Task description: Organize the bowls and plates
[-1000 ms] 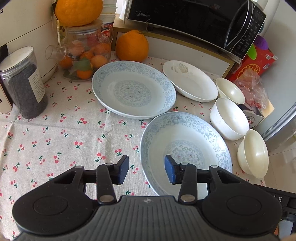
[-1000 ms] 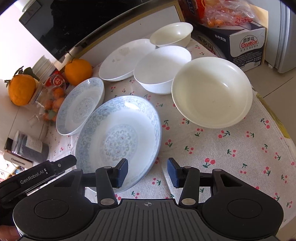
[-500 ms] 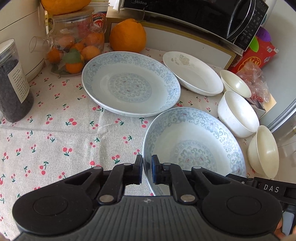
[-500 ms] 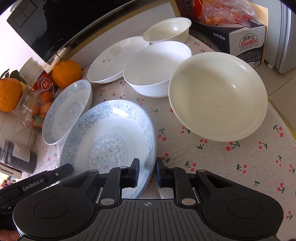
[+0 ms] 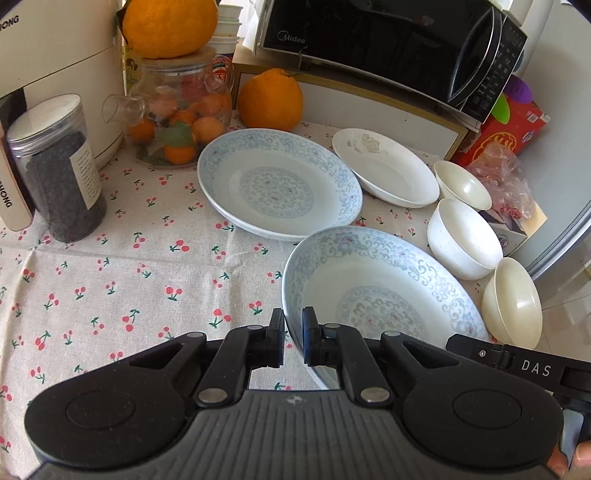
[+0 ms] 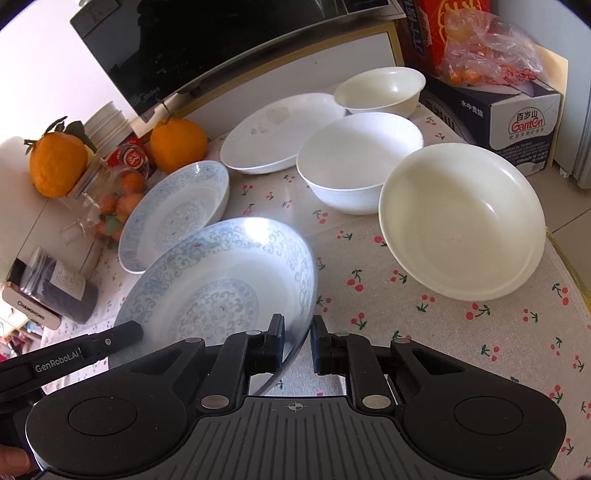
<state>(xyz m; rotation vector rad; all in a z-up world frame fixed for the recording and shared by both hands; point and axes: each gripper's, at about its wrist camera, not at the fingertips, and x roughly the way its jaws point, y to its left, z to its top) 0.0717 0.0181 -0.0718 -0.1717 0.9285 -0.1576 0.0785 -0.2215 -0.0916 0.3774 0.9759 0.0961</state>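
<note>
A table under a cherry-print cloth (image 5: 110, 266) holds plates and bowls. From the left: a clear jar (image 5: 59, 170) of dark grains stands at the table's left edge beside a cream appliance (image 5: 55, 55). Next is a glass jar of small oranges (image 5: 181, 122) with a large orange (image 5: 170, 26) on its lid, and another orange (image 5: 271, 99) just to its right, in front of a black microwave (image 5: 399, 48).

Toward the middle lies a blue-patterned plate, the far plate (image 5: 277, 188), flat on the cloth. Near its lower right edge is a second blue-patterned plate, the near plate (image 5: 380, 295), tilted with its right side raised. The left gripper (image 5: 293, 341) is clenched on this plate's left rim, one finger on each side of the edge. The right gripper (image 6: 298, 343) grips the same plate's right rim, its fingers pinching the edge.

Further right, a plain white plate (image 5: 384, 166) sits behind, touching or nearly touching the far plate. Then three bowls run in a line down the right edge: a small cream bowl (image 5: 461, 184) at the back, a white bowl (image 5: 461, 236) in the middle, and a cream bowl (image 5: 513, 302) nearest. Behind them sit a red box (image 5: 517, 125) and a plastic bag (image 5: 506, 177).
</note>
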